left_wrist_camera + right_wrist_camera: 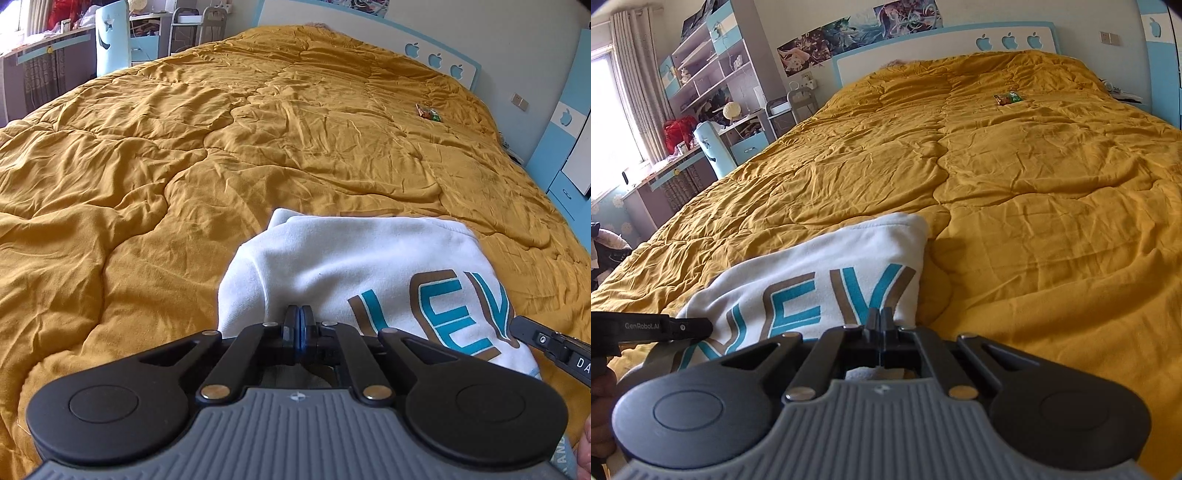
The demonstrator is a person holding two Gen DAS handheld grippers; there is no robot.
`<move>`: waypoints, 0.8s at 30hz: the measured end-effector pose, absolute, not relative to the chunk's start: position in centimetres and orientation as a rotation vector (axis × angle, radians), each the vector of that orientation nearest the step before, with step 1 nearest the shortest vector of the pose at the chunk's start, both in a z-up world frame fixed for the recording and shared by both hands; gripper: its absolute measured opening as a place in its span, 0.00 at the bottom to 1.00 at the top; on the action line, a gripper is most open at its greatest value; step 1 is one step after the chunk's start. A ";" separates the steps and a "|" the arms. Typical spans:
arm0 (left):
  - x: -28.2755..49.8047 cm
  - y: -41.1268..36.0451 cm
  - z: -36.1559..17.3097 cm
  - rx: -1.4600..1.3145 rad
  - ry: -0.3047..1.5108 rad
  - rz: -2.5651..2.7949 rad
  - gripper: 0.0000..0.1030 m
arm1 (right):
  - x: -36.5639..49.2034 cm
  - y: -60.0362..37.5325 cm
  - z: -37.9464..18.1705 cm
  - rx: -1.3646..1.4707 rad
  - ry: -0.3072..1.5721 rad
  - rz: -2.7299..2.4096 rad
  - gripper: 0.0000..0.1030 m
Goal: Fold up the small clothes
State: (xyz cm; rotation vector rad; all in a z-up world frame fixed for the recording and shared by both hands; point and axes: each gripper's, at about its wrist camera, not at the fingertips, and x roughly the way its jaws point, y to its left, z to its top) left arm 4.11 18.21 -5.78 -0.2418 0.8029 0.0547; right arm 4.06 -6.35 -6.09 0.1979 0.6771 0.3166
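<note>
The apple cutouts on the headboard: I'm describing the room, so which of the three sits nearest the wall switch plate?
The rightmost apple cutout in the right wrist view. The other two sit further left along the headboard, away from the switch plate.

Garment (332, 266) white, teal letters edged brown. Quilt (184, 147) mustard yellow. Headboard (923, 59) white, blue apple cutouts.

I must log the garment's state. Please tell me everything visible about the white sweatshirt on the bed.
The white sweatshirt is soft, fleecy-looking cloth with big teal letters edged in brown. It lies partly folded on the mustard quilt, near the bed's foot. The left gripper and right gripper are both shut on its near edge, one at each side. Its far edge rests rounded on the quilt.
</note>
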 end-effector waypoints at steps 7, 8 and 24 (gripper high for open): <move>4.0 18.6 -5.2 -0.276 0.815 0.055 0.06 | 3.4 -8.3 -5.0 0.265 0.648 0.259 0.00; 4.0 18.7 -5.0 -0.290 0.822 0.056 0.06 | 3.3 -8.7 -4.9 0.282 0.646 0.254 0.02; 1.3 23.6 -1.6 -0.412 0.864 -0.005 0.77 | 3.1 -11.4 -4.1 0.479 0.728 0.399 0.76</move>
